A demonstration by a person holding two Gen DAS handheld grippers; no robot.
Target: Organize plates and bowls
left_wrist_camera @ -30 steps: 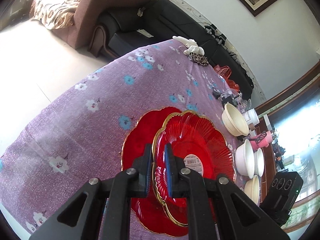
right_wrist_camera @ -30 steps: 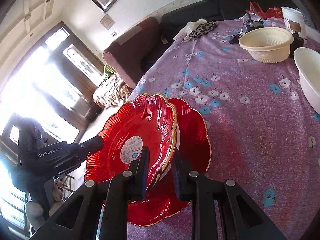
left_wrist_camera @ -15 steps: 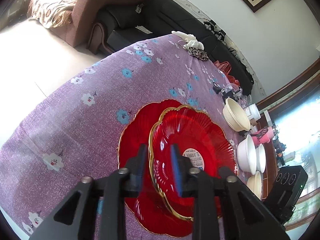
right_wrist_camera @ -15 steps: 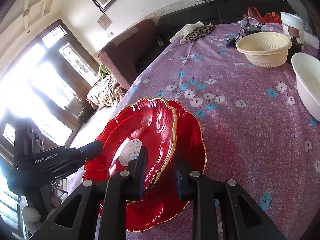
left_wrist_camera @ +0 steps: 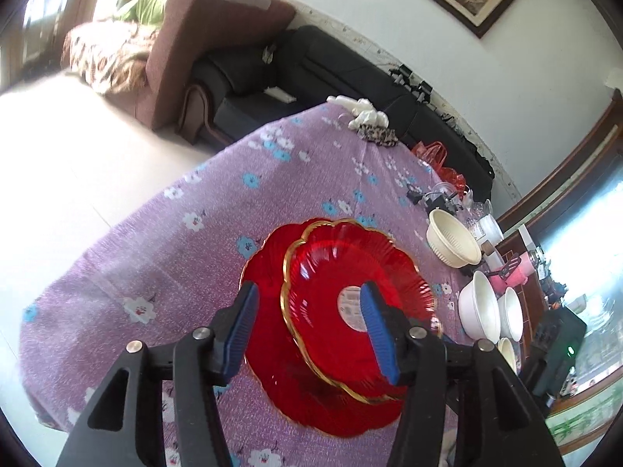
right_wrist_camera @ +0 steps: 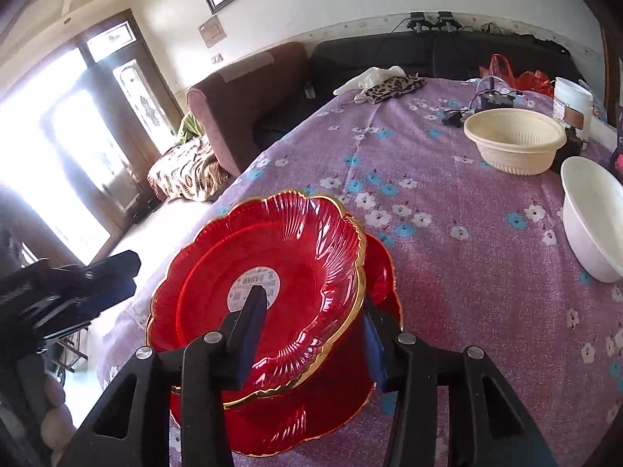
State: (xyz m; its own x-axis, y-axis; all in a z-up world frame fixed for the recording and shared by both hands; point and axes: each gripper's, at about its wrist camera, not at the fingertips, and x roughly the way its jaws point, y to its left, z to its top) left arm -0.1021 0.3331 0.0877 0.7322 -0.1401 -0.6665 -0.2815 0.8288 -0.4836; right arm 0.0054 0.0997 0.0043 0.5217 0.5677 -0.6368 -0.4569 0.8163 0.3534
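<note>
Two red glass plates with gold rims lie stacked on the purple flowered tablecloth (left_wrist_camera: 155,241). The upper plate (left_wrist_camera: 331,272) (right_wrist_camera: 303,241) carries a round label and sits off-centre on the lower plate (left_wrist_camera: 311,401) (right_wrist_camera: 311,420). My left gripper (left_wrist_camera: 311,329) straddles the upper plate's near rim; its jaws are opening and the blue pads stand clear of the glass. My right gripper (right_wrist_camera: 313,338) straddles the opposite rim, also opening, with neither pad pressing on it. The left gripper (right_wrist_camera: 97,280) shows at the left edge of the right wrist view.
A cream ribbed bowl (right_wrist_camera: 514,144) (left_wrist_camera: 451,241) and white bowls (right_wrist_camera: 592,218) (left_wrist_camera: 479,307) stand to the right of the plates. Cloths (right_wrist_camera: 385,81), cables, a red bag (right_wrist_camera: 525,74) and a white tub (right_wrist_camera: 572,101) crowd the far end. Sofas stand beyond the table.
Both grippers were shut on the upper plate's rim and have now spread their jaws and let go. The plate has settled onto the lower one. The left gripper has drawn back and up.
</note>
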